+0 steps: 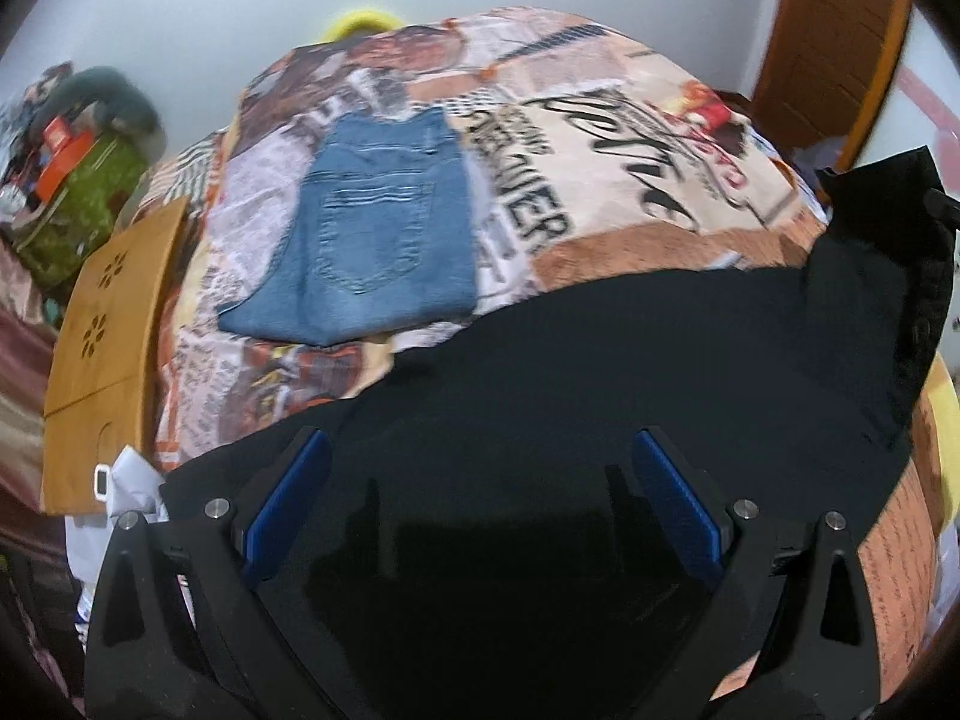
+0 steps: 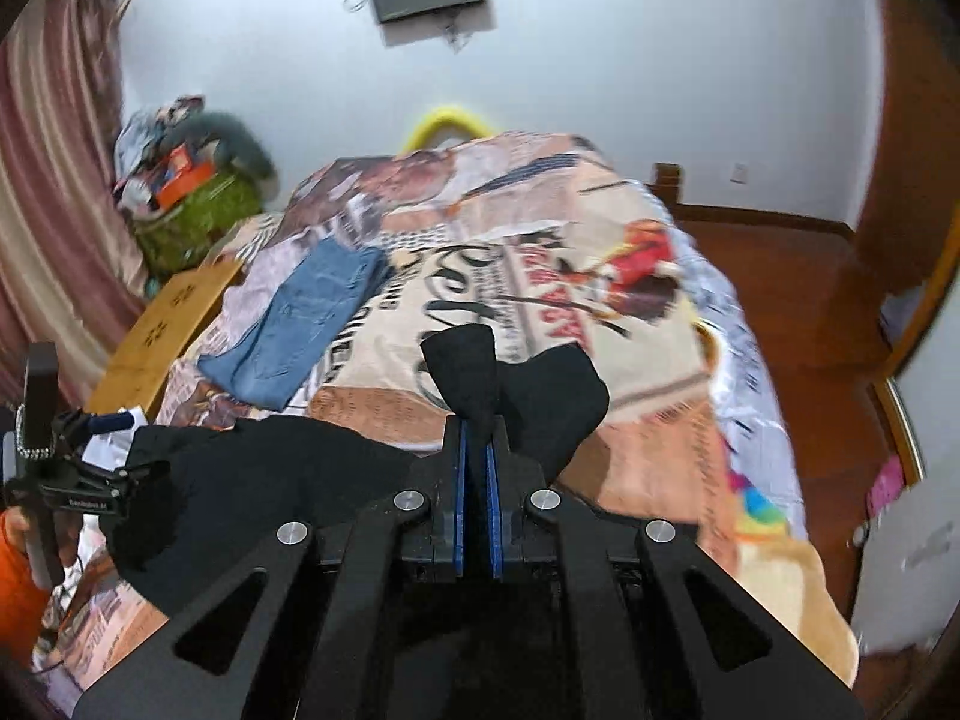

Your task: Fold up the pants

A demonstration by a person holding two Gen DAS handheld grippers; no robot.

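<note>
Black pants (image 1: 630,360) lie across the near part of the bed, over a printed blanket (image 1: 630,138). My left gripper (image 1: 480,450) is open, its blue pads (image 1: 300,492) spread wide just above the black cloth. My right gripper (image 2: 478,426) is shut on a bunched end of the black pants (image 2: 480,360) and holds it lifted above the bed; the rest of the cloth (image 2: 252,480) trails down to the left. The left gripper (image 2: 114,423) shows at the left edge of the right wrist view.
Folded blue jeans (image 1: 366,228) lie farther back on the blanket; they also show in the right wrist view (image 2: 300,324). A wooden board (image 1: 108,324) sits at the bed's left edge. A cluttered green bag (image 2: 192,216) and a curtain (image 2: 48,180) stand left. Wooden floor (image 2: 810,300) lies right.
</note>
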